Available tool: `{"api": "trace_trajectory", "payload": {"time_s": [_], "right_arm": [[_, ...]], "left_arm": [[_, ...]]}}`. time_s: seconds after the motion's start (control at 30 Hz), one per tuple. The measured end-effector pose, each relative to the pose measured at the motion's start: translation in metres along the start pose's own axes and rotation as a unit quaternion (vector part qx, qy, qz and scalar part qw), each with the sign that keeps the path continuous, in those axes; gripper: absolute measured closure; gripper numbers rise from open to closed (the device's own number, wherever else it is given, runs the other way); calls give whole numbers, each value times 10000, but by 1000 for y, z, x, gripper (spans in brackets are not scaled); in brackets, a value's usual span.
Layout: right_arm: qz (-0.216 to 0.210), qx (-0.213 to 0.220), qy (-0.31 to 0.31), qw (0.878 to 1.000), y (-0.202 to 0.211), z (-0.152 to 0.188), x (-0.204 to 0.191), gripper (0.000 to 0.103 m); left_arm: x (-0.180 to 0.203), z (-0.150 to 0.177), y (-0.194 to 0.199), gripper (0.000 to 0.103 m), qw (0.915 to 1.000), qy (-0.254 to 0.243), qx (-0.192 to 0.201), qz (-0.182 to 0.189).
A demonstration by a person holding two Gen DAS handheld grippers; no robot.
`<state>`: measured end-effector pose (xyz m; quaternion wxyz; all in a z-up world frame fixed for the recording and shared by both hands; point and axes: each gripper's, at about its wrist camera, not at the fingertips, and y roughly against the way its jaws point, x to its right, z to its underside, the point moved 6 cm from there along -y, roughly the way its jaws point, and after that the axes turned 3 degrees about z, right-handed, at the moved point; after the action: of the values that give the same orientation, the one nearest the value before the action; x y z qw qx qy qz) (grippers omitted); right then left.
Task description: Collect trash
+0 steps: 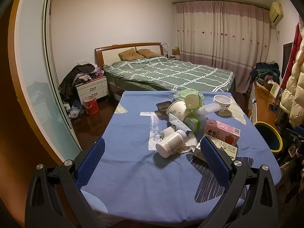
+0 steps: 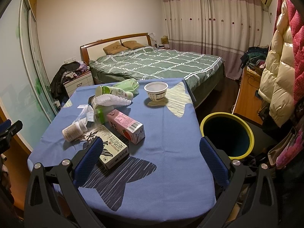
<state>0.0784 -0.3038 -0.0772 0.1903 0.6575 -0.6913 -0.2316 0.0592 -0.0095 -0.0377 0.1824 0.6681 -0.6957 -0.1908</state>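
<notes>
A pile of trash lies on the blue tablecloth [image 1: 133, 167]: a white pill bottle [image 1: 171, 143] on its side, a pink strawberry milk carton [image 1: 222, 132], a cream tea carton [image 2: 112, 148], a paper cup [image 1: 177, 109], a white bowl [image 2: 156, 91] standing apart. A yellow-rimmed bin [image 2: 228, 133] stands beside the table's right edge. My left gripper [image 1: 152, 148] is open above the near table, nothing between its blue pads. My right gripper [image 2: 150, 150] is open too, its left pad over the tea carton's near end.
Behind the table is a bed with a green checked cover [image 1: 167, 74]. A nightstand [image 1: 92, 89] heaped with clothes and a red bucket [image 1: 91, 105] stand at left. A wooden desk [image 2: 247, 93] and hanging coats [image 2: 279, 66] crowd the right side.
</notes>
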Motion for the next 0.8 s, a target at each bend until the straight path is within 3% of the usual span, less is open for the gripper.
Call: {"api": "trace_trajectory", "payload": {"time_s": [0.8], "right_arm": [[-18,-34,-15,10000,-4,4,-9,6]], "left_arm": [[3,1,1,4,10000,-86,-23,19]]}}
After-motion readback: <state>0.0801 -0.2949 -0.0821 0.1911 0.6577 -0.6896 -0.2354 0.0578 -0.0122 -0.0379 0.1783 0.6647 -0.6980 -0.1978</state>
